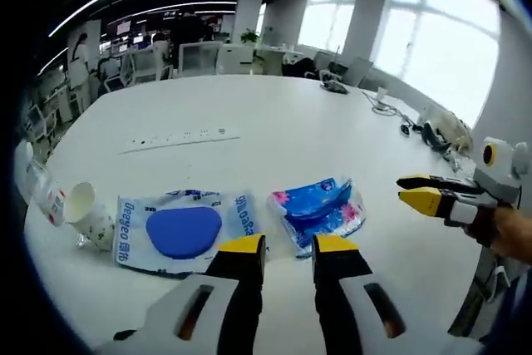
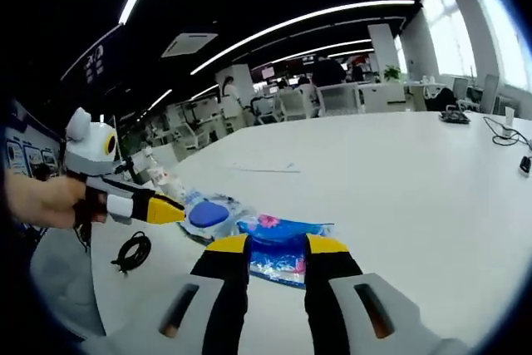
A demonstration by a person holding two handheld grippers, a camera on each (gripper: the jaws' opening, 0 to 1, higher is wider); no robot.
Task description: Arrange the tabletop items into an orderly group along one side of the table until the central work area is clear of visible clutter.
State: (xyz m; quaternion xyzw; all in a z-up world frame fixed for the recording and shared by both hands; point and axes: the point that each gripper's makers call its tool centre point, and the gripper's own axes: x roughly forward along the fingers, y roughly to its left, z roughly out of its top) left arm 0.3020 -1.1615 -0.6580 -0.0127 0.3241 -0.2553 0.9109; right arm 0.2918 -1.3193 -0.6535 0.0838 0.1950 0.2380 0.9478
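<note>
A white wet-wipes pack with a blue oval lid lies flat on the white table, just ahead of my left gripper, which is open with nothing between its jaws. Beside it to the right lies a blue tissue pack. A paper cup lies on its side at the left, next to a plastic bottle. My right gripper comes in from the right, held above the table. In the right gripper view it is open over the tissue pack, with the wipes pack and the left gripper beyond.
A white power strip lies further back on the table. Cables and small devices sit along the far right edge. A black cable lies below the table's near edge. Office desks and chairs stand behind.
</note>
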